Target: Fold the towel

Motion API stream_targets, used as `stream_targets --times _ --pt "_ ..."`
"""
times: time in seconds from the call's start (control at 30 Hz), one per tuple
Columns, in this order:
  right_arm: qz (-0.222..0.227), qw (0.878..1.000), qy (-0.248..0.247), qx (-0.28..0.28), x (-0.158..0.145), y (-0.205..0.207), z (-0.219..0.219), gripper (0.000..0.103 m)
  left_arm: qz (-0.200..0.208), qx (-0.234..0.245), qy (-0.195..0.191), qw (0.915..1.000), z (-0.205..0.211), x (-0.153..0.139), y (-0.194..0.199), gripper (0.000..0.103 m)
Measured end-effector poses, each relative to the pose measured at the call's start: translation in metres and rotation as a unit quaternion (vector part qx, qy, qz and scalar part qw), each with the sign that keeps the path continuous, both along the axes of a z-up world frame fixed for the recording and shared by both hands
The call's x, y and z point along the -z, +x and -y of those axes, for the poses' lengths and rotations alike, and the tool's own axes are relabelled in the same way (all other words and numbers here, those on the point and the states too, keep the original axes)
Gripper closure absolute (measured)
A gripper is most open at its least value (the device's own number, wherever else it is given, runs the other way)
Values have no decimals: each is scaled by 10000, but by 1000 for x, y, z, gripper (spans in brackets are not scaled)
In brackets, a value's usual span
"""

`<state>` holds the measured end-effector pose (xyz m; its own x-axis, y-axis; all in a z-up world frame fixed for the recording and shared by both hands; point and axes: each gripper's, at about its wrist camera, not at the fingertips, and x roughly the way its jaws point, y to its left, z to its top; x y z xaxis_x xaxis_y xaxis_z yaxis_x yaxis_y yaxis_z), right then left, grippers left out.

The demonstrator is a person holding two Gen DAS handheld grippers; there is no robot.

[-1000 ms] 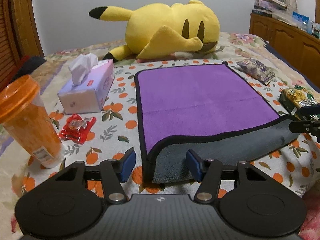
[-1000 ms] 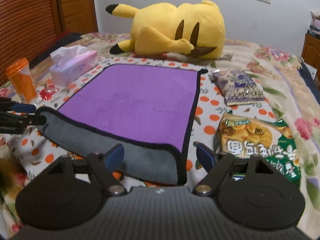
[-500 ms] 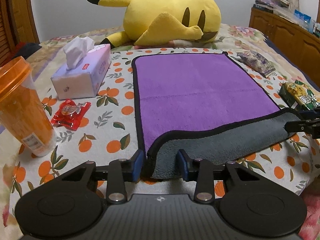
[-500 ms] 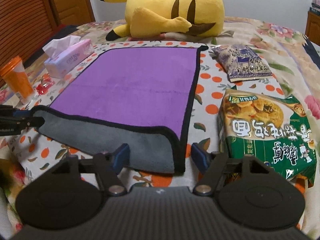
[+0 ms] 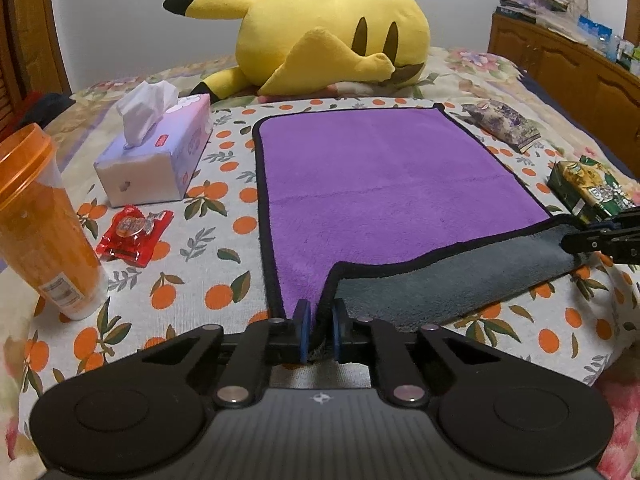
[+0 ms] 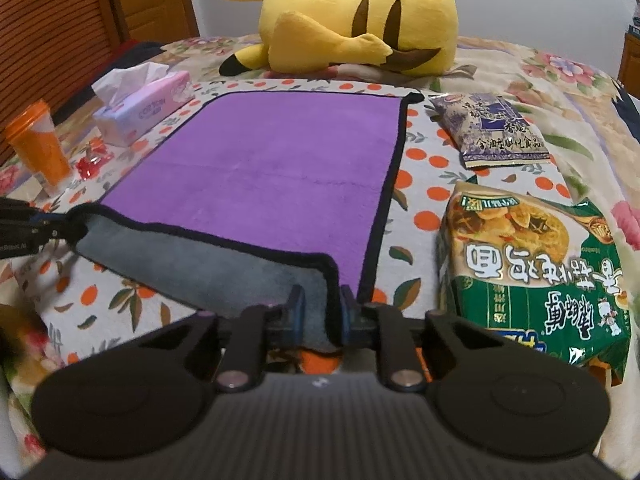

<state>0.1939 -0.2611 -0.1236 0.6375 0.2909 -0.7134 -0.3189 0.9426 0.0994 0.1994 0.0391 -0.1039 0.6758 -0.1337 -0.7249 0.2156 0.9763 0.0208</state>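
A purple towel (image 5: 384, 184) with a black hem and grey underside lies flat on the bed; it also shows in the right wrist view (image 6: 272, 168). Its near edge is turned up, showing a grey strip (image 5: 448, 284). My left gripper (image 5: 319, 326) is shut on the towel's near left corner. My right gripper (image 6: 319, 312) is shut on the near right corner. Each gripper shows at the edge of the other's view: the right one (image 5: 600, 238) and the left one (image 6: 28, 228).
A yellow plush toy (image 5: 320, 36) lies behind the towel. A tissue box (image 5: 160, 156), red candy wrapper (image 5: 134, 232) and orange cup (image 5: 40, 220) sit left. A purple snack bag (image 6: 492, 132) and green noodle pack (image 6: 532, 272) lie right. A wooden cabinet (image 5: 568, 60) stands far right.
Both grippers moved forward onto the towel's near corners and their jaws closed from wide open to shut on the fabric. The near edge is lifted slightly.
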Motion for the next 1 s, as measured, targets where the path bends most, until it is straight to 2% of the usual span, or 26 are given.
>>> stream_targets --times 0.03,0.2,0.27,0.37,0.57,1.0 --pt "-12 10000 27 -32 0 0 0 95 11 1 -9 10000 0 -1 0 92" --pt "10 10000 57 -46 0 1 1 98 57 16 -35 10000 0 -3 -1 94" --pt "42 10000 66 -37 0 1 2 98 145 22 -26 9999 1 -6 -3 96" --pt "138 9999 96 -12 -3 0 4 98 512 127 -45 9986 4 -19 -10 96" --pt "389 9988 304 36 -14 -1 8 98 804 141 -185 9965 5 -36 -15 96" --pt "781 9964 319 16 -24 5 10 98 858 17 -223 9961 3 -37 -5 96"
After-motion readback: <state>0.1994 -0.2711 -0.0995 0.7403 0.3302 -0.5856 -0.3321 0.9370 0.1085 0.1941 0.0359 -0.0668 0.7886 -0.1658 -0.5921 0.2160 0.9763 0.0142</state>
